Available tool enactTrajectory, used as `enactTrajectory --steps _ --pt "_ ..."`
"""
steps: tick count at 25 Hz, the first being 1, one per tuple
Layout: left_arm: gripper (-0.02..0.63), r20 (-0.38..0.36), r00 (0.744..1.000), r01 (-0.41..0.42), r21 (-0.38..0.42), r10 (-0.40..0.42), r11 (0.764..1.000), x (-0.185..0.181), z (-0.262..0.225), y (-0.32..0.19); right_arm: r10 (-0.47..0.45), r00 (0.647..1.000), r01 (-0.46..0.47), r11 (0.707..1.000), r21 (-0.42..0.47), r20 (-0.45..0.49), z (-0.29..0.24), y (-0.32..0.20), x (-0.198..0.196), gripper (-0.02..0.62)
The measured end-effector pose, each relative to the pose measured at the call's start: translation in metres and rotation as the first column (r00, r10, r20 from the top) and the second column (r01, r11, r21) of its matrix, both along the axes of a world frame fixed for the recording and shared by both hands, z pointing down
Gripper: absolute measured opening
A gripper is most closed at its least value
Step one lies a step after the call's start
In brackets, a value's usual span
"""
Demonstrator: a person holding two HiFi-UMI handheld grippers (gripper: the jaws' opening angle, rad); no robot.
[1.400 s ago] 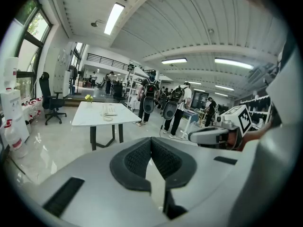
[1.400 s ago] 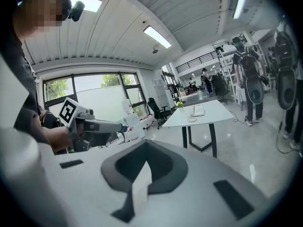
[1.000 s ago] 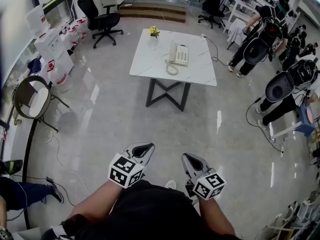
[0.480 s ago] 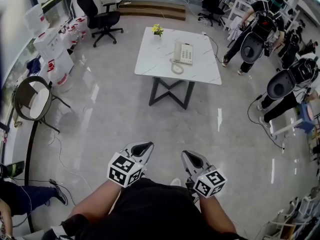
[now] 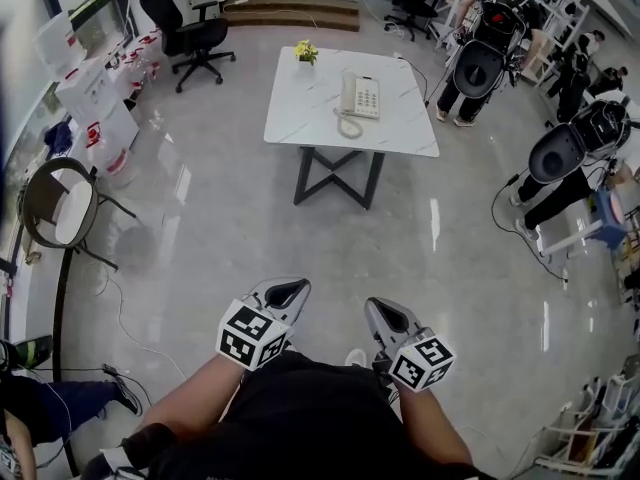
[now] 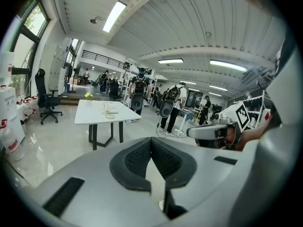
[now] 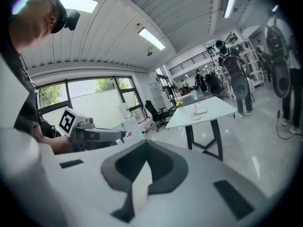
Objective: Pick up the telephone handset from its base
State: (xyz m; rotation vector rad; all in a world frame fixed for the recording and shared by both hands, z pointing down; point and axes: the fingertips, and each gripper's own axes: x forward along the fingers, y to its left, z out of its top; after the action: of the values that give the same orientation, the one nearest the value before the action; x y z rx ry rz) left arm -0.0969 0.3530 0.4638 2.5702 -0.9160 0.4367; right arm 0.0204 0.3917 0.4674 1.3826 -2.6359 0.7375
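1. Both grippers sit low at 6 o'clock in the head view. The left gripper (image 5: 285,290) and right gripper (image 5: 386,312) are side by side, both noses aimed toward 12 o'clock.
2. In its own view, the left gripper (image 6: 151,141) has its dark pads meeting at the tip. The jaws are closed with nothing between them.
3. It's the same for the right gripper (image 7: 146,143): jaws pressed together and empty.
4. The telephone (image 5: 358,96) sits at 12 o'clock on the white table (image 5: 300,118). It is well apart from both grippers, with bare grey floor (image 5: 250,228) between.
5. The handset (image 5: 347,95) lies on its base along the telephone's 9 o'clock side, untouched. The coiled cord (image 5: 345,128) loops at the telephone's 6 o'clock.
6. Yellow flowers (image 5: 306,52) stand at the telephone's 11 o'clock, near the table's far edge. A black office chair (image 5: 185,28) stands at the table's 10 o'clock.
7. The left gripper view shows the table at 10 o'clock and the right gripper at 3 o'clock.
8. The right gripper view shows the table at 2 o'clock and the left gripper at 9 o'clock.
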Motion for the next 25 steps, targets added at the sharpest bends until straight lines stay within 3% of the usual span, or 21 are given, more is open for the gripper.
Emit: enactTrajectory --steps 15,25 --pt "0.005 -0.006 1.0 -0.009 -0.033 0.009 0.999 -0.035 0.014 -0.002 0.066 0.997 -0.067 0.997 -0.028 -0.04 0.007 -0.004 -0.017 0.002" --pt "0.005 -0.002 1.0 0.013 -0.04 -0.013 0.999 -0.027 0.02 -0.037 0.047 0.999 -0.047 0.999 -0.026 -0.02 0.011 -0.049 -0.013 0.002"
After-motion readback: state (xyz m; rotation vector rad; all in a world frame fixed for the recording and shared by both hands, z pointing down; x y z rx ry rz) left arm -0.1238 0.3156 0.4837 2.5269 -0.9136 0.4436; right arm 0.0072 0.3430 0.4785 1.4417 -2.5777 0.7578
